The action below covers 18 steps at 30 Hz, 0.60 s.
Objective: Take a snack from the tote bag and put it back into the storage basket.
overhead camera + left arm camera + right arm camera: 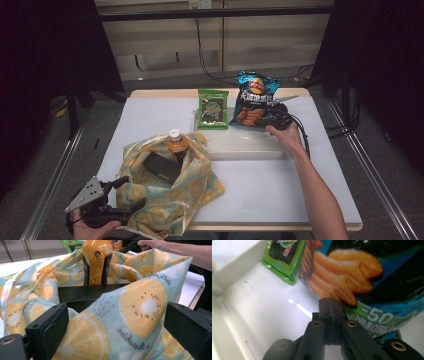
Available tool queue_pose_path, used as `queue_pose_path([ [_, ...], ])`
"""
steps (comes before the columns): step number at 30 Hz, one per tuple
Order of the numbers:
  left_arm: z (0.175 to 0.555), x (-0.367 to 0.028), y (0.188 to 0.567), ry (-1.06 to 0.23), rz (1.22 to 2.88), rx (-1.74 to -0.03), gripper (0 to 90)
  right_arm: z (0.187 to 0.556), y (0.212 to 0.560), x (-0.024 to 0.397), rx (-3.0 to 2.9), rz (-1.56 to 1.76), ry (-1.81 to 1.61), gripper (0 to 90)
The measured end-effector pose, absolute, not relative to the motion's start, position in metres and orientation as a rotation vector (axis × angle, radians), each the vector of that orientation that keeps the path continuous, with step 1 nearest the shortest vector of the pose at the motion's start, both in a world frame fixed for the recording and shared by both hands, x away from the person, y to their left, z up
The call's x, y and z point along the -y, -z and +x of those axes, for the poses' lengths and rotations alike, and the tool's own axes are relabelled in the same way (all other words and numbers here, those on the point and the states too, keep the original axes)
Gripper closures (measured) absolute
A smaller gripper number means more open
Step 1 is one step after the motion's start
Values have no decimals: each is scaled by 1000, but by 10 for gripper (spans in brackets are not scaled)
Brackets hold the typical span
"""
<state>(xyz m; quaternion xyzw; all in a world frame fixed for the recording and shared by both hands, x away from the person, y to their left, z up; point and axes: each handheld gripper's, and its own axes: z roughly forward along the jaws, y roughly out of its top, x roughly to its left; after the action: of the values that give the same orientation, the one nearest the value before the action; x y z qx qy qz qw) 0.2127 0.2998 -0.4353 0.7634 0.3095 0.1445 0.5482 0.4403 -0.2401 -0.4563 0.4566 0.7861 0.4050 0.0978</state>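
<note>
The right tool (pixel 274 118) has its jaws shut on the lower edge of the chip bag (pixel 254 98), which stands just ahead of it in the tray (pixel 240 147) beside a green packet (pixel 213 108). The chip bag looks light, crinkly and crushable, so the edge seam seems the safest hold. The left tool (pixel 127 192) stands open, the cloth bag (pixel 170 197) between its jaws.

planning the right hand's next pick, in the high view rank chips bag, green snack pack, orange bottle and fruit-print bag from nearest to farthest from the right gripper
From the right gripper:
1. Chips bag, right beside the jaws, standing in the white tray.
2. Green snack pack, further left in the tray.
3. Orange bottle, upright in the bag.
4. Fruit-print bag, front left.
</note>
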Motion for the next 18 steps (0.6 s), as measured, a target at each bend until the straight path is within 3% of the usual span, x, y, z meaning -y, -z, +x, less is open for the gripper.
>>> queue_pose_path([
  [4,213,-301,435,-347,1806,-728,61,436,453,238,-2317,1335,-1239,886],
  [10,211,-301,433,-335,1784,-743,79,419,442,225,-2295,1260,-1323,785],
  [18,210,-302,427,-321,1740,-713,191,382,424,190,-2327,1096,-1455,662],
])
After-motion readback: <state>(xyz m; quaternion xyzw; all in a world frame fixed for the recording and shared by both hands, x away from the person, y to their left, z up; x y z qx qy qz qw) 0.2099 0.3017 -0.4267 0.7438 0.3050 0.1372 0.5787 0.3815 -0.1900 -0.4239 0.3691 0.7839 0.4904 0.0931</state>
